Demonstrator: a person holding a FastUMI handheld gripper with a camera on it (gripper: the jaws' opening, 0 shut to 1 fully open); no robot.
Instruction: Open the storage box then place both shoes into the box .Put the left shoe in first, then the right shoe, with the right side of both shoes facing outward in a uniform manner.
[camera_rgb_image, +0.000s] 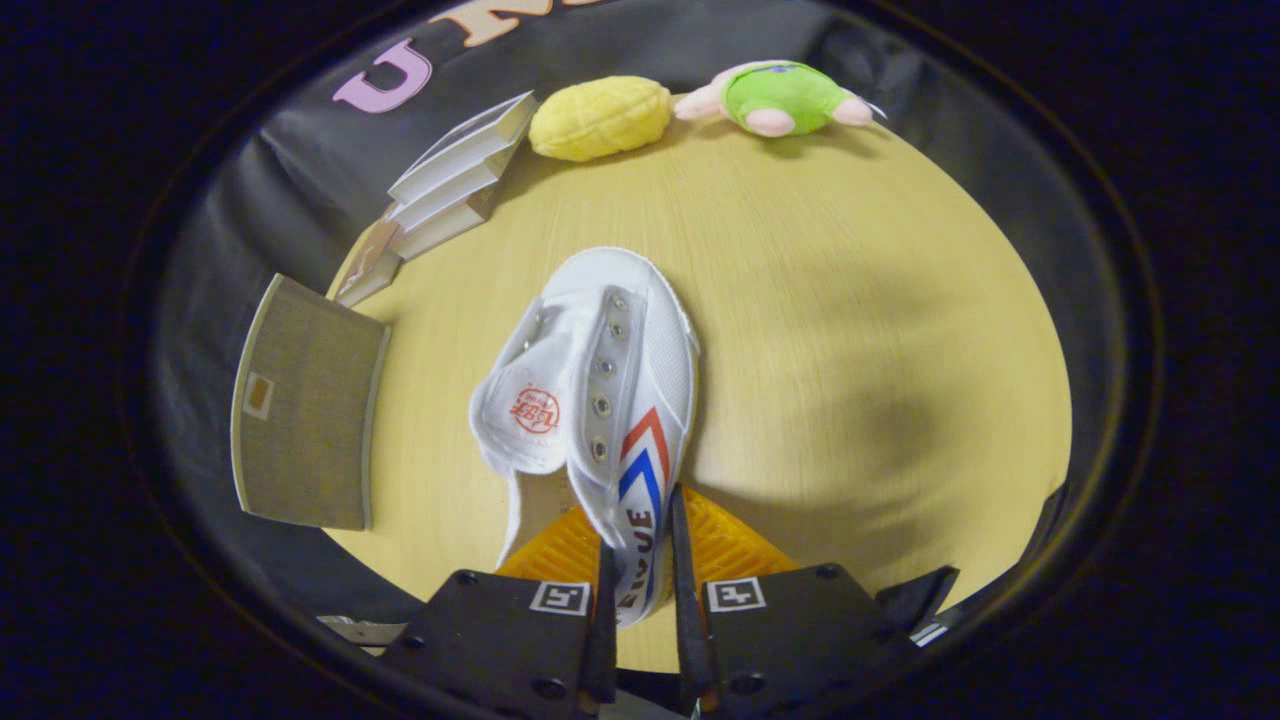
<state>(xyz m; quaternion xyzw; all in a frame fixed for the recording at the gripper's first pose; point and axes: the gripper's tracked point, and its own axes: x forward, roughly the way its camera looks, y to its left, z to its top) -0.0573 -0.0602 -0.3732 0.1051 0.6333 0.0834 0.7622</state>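
Gripper view, gripper (640, 560): the two fingers are nearly closed, pinched on the heel-side wall of the white shoe, one finger on each side of the canvas, both pressing on it.
Gripper view, white shoe (600, 385): it stretches away from the fingers, toe pointing ahead toward the far toys, tongue flopped open to one side with a red round stamp on it, metal eyelets in a row, red and blue chevron stripes on the side panel next to the fingers.
Gripper view, shoe height: whether the sole rests on the table or is lifted off it, I cannot tell.
Gripper view, table (850, 330): pale wood, round-looking top, shadows falling across its right part.
Gripper view, storage box (305, 405): grey fabric panel standing at the table's left side, well apart from the shoe; open or closed, cannot tell.
Gripper view, white folded boxes (455, 175): stacked beyond the storage box, near the wall.
Gripper view, yellow plush (600, 118): at the far rim, just beside the white boxes.
Gripper view, green plush (780, 98): pink limbs, lying near the yellow one at the far rim.
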